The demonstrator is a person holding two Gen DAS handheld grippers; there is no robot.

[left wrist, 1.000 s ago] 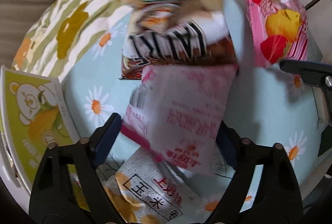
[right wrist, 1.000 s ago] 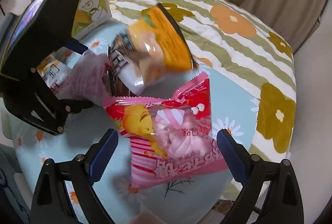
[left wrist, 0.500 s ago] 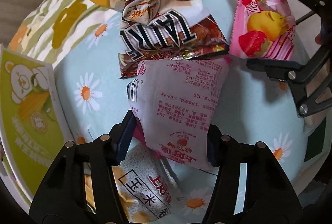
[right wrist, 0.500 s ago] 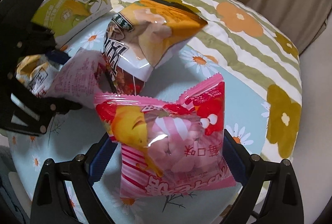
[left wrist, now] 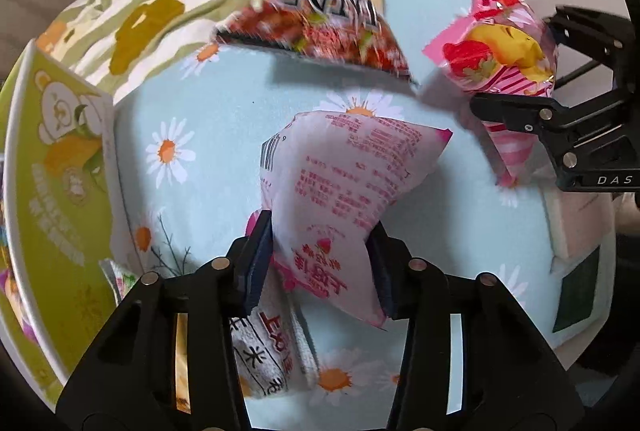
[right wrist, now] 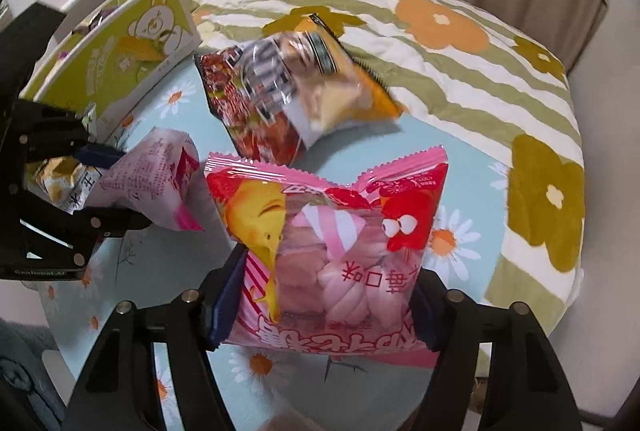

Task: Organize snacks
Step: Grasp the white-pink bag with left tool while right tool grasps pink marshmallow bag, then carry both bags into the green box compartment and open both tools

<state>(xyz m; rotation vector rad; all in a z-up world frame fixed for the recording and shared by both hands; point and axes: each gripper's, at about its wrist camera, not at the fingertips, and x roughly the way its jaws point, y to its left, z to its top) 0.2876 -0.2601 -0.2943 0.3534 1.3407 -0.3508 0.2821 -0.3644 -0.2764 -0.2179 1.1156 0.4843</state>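
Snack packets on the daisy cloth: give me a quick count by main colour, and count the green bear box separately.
Pink packets: 2 (pale pink packet in the left gripper; marshmallow bag between the closing right gripper)
Red and black packets: 1
Orange packets: 1
White and yellow packets: 1
Green bear box: 1
Total: 6

Marshmallow bag [right wrist: 340, 251] sat between right gripper [right wrist: 326, 305] fingers, above the blanket [right wrist: 460, 167]. Left of it, printed pouch [left wrist: 340, 191] sat between left gripper [left wrist: 320, 267] fingers, corn bag [left wrist: 268, 355] below. Chip bags [right wrist: 288, 87] lay behind; box [right wrist: 120, 59] far left.
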